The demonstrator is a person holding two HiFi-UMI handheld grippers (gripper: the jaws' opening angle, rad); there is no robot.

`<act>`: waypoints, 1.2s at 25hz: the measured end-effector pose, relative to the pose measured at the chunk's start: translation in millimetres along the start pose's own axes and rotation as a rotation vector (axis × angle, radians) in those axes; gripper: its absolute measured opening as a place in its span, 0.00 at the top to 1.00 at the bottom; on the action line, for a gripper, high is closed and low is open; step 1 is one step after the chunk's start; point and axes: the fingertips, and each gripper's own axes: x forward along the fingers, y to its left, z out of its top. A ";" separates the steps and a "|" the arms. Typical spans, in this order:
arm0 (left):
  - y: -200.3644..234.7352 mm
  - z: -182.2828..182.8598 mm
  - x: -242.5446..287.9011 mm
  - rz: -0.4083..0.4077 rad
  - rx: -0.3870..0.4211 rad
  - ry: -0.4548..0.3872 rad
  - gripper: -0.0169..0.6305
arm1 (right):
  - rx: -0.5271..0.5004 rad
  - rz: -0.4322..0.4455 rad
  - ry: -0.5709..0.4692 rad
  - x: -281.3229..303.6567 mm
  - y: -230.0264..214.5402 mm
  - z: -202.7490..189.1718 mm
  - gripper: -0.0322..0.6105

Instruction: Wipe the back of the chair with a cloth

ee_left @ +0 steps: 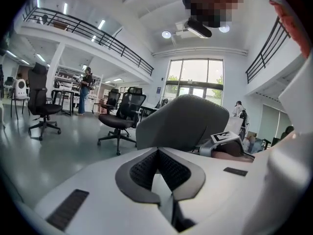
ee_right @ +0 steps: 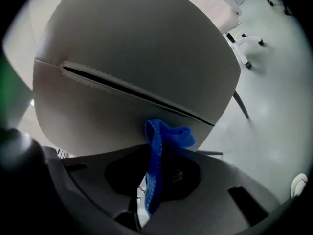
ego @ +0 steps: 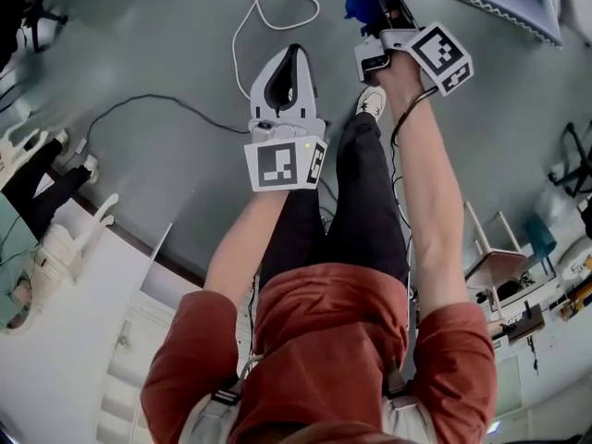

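Right gripper (ee_right: 157, 156) pinches a blue cloth (ee_right: 168, 133) - the bunched end pokes out past the tips and sits at the lower part of the chair back (ee_right: 137, 67); cannot tell whether it touches. Left gripper (ee_left: 156, 153) is pressed together at the tips with nothing in it, held near the same chair back and apart from it.

The cloth looks soft, light and floppy, with a tail hanging down between the jaws. It will likely fold and drag rather than slide flat. A hold close to the bunch, with enough sticking out to meet the surface, seems right, and the present hold looks fine for that. The chair back looks like a smooth, curved, firm shell with one stitched seam (ee_right: 132, 92) across it. The chair probably swivels or rolls when pushed, so the free gripper could steady it.

The floor (ego: 166, 54) is plain grey-green with a white cable (ego: 262, 15) looped on it. Big open room - black office chairs (ee_left: 120, 116), tall window (ee_left: 195, 84), railed gallery (ee_left: 98, 35), a person (ee_left: 85, 89) standing far off.
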 end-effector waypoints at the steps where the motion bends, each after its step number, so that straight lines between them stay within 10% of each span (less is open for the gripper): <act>1: -2.5 9.5 -1.4 0.000 0.006 -0.001 0.95 | -0.004 0.003 -0.004 -6.9 9.4 3.5 0.86; 17: -41.2 123.5 -43.0 -0.044 0.133 -0.041 0.95 | 0.025 0.004 -0.013 -114.6 144.2 41.5 0.86; 30: -22.4 87.5 -23.1 -0.047 0.271 0.001 0.95 | -0.074 0.044 0.036 -105.6 111.3 21.1 0.86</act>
